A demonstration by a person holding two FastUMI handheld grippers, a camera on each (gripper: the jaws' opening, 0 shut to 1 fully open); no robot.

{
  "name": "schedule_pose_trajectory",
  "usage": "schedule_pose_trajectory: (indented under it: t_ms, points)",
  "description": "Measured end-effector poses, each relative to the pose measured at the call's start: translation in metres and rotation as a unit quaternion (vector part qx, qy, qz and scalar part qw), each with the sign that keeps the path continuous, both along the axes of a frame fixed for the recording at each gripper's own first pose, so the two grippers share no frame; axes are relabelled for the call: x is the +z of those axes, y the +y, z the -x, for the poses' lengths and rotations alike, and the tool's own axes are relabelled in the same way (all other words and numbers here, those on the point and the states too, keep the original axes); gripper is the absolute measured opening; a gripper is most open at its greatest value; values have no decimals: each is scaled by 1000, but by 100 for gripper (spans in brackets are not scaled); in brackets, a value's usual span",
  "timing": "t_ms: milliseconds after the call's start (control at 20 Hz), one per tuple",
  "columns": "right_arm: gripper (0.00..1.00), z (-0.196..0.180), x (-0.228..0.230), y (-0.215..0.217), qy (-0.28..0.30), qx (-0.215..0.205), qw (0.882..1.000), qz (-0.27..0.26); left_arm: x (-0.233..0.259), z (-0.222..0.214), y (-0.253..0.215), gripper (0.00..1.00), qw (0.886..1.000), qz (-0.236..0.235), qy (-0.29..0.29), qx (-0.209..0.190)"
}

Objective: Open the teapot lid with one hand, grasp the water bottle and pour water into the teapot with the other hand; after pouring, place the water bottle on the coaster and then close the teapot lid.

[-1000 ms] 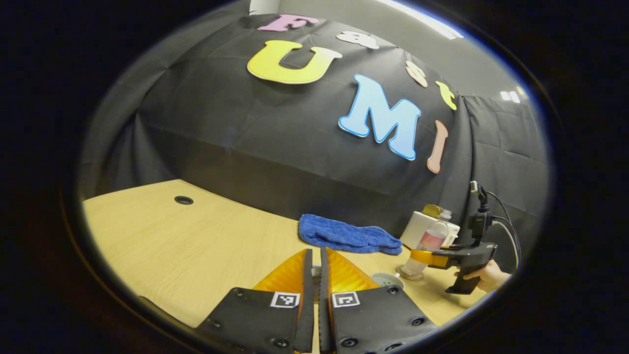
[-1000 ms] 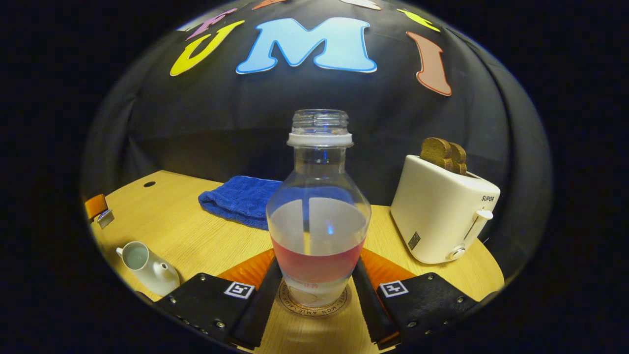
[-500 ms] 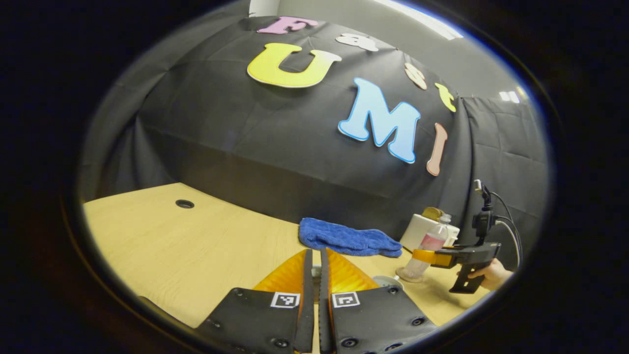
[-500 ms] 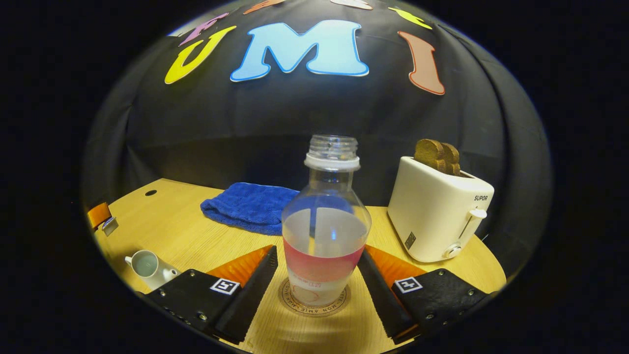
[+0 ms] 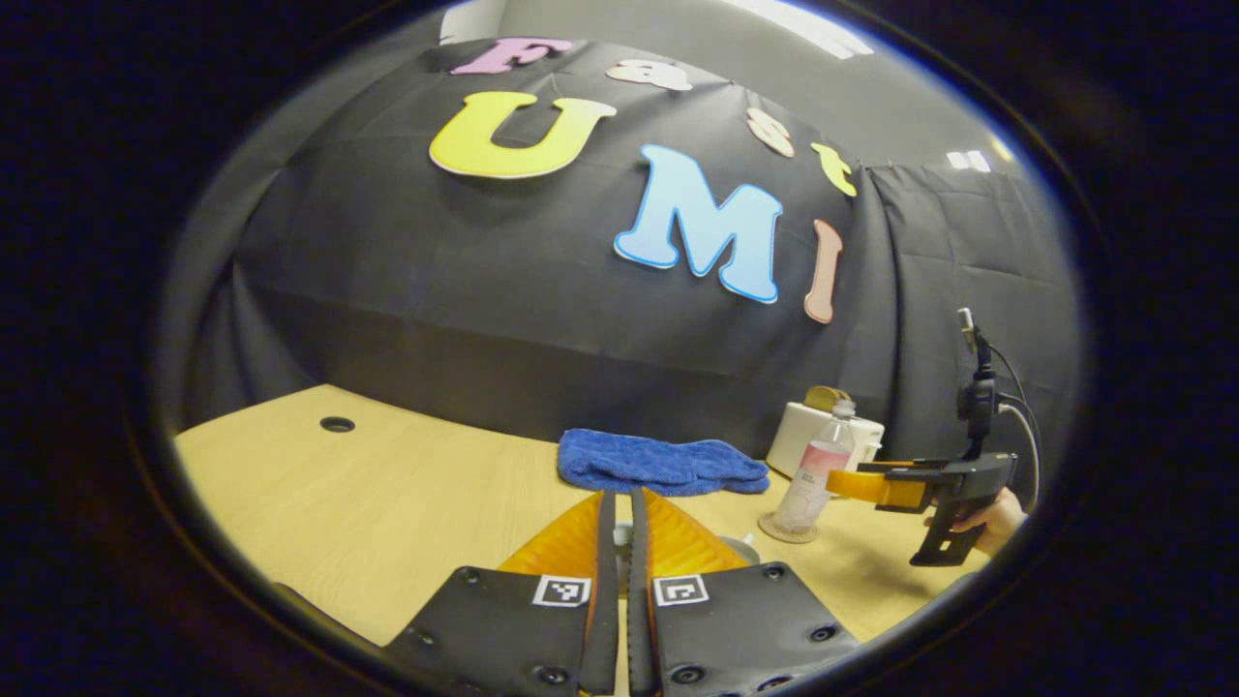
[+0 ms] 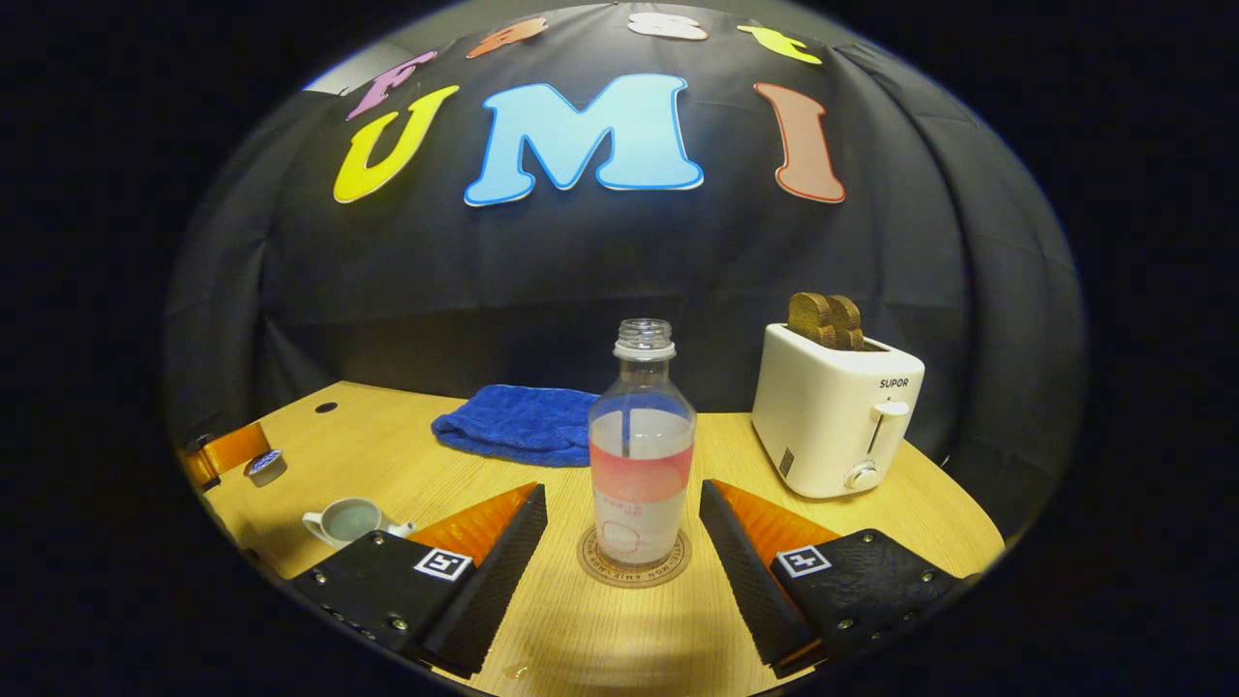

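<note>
Both fingers of the right gripper (image 6: 624,542) stand wide apart in the right gripper view, one on each side of the water bottle (image 6: 640,455) and touching neither side of it. A second ago those fingers lay against the bottle's flanks; since then they have spread and drawn back, so the bottle looks smaller and farther off. It stands upright and uncapped on the round coaster (image 6: 633,565), at 12 o'clock from the gripper, partly filled. The open teapot (image 6: 350,520) sits at 9 o'clock from the bottle, near the table (image 6: 407,455) edge, its lid off.

The left gripper (image 5: 624,542), in the left gripper view, has its fingers nearly together, clamped on a small pale thing that is too hidden to make out; this pinch is unchanged from the earlier frame. In the right gripper view the same gripper's tip shows at 9 o'clock with the teapot lid (image 6: 263,466) on it. The left gripper view has swung slightly, so the bottle and the right gripper now lie apart at 3 o'clock, where before they touched.

Counted: one bottle, one coaster, one teapot, one lid, one blue towel (image 6: 518,424), one white toaster (image 6: 834,411) at 2 o'clock carrying two slices of toast (image 6: 825,320), two grippers, and one hand (image 5: 989,510).
</note>
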State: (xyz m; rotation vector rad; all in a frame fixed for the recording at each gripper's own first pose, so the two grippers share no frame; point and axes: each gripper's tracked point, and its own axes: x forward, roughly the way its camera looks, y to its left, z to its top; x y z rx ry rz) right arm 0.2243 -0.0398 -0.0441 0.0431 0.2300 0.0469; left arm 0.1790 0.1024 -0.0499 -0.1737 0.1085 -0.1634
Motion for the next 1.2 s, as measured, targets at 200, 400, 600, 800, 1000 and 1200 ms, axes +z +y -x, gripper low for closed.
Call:
schedule_pose_trajectory:
  t_ms: [200,400,600,800,1000,1200]
  points:
    - [99,32,1,-6,-21,2,999,30,9,-5,-33,11,999,-42,-5,-14]
    - [99,54,-1,-9,-25,0,1000,17,9,-15,-59,12,999,-49,-2,-18]
    - [99,72,-1,-8,-37,-17,999,12,-8,-26,-80,11,998,-61,15,-20]
    - [99,80,7,-4,-67,-14,997,40,-28,-38,-89,11,997,-71,29,-18]
    - [96,85,12,1,-86,-4,995,42,-41,-42,-91,10,995,-89,40,-14]
    - [98,84,4,3,-78,6,996,32,-52,-41,-92,10,993,-111,49,-5]
